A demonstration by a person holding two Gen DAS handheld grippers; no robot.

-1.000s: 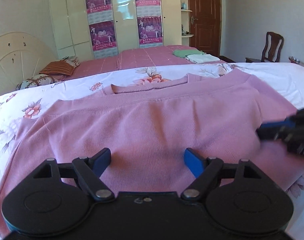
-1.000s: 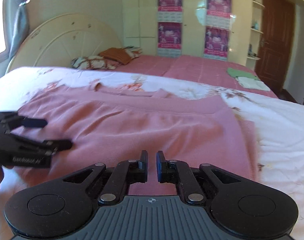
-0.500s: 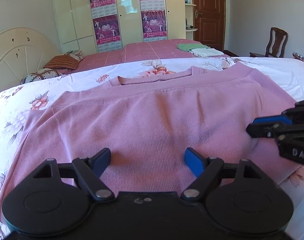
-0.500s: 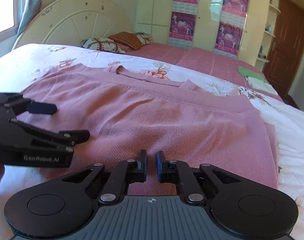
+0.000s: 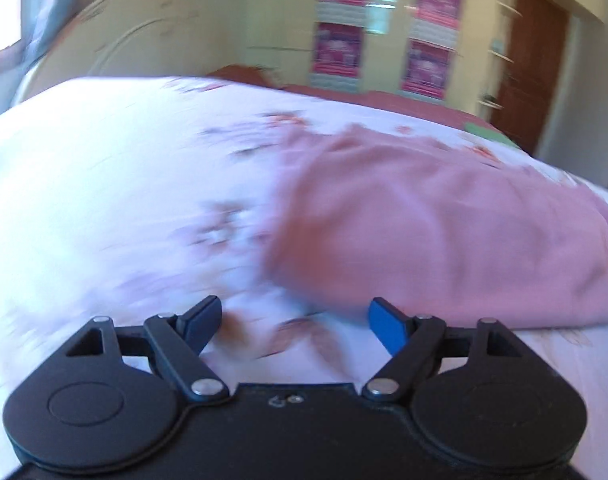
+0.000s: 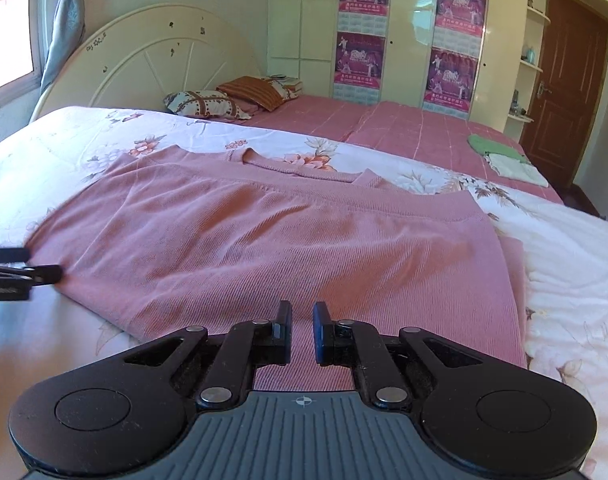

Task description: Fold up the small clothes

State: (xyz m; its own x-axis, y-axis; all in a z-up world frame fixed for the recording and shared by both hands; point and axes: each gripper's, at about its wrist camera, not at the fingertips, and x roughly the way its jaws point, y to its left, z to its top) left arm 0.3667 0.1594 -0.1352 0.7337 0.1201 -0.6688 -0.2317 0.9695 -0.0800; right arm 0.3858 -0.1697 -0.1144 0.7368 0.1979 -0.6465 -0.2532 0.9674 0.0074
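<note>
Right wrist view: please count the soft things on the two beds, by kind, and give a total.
Pink sweater: 1
Pillows, patterned one and striped one: 2
Folded cloths, green and white: 2
Total: 5

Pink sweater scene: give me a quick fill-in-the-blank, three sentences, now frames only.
1. The pink sweater lies on a bedspread with a ____ print.
2. The left hand-held gripper has its jaws ____.
3. The right hand-held gripper hovers over the sweater's near edge with its jaws nearly ____.

Missing words: floral; open; shut
</note>
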